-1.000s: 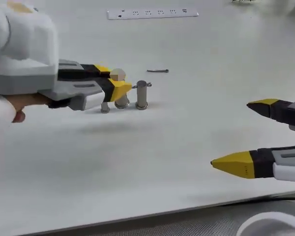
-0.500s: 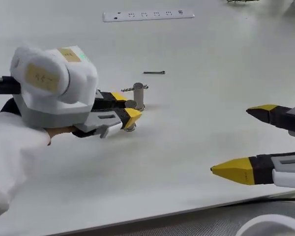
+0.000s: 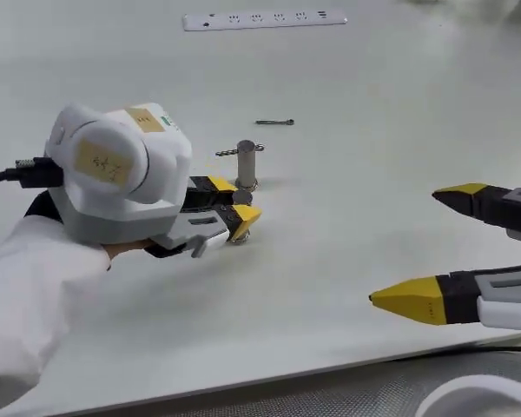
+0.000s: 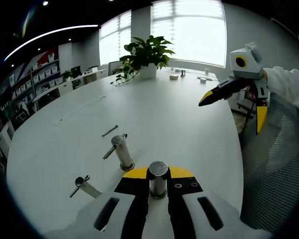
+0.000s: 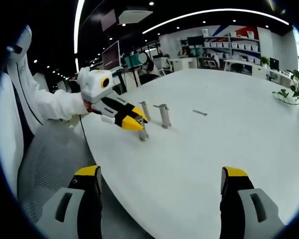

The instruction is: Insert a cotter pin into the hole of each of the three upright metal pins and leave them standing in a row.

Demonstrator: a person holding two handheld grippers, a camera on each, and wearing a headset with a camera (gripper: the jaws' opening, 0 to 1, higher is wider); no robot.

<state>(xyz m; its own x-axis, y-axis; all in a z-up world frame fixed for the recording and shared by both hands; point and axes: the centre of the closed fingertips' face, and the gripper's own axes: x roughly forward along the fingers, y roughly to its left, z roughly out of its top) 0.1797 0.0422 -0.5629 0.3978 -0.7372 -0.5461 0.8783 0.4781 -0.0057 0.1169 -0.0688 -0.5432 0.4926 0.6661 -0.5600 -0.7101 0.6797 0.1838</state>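
The left tool (image 3: 243,200) squeezes the bare metal pin (image 4: 158,178), which seems to stand on the tabletop (image 3: 330,261) near a finished pin (image 3: 247,165). The right tool (image 3: 403,246) is wide open and holds nothing. Next, it should fetch the loose cotter pin (image 3: 274,122) and slide it through the hole. The yellow stickers (image 3: 104,162) are too blurry to read.

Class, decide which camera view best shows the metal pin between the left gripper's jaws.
The left gripper view: the metal pin stands close and sharp between the jaws. In the head view the jaws hide most of it; in the right gripper view it is small and distant.
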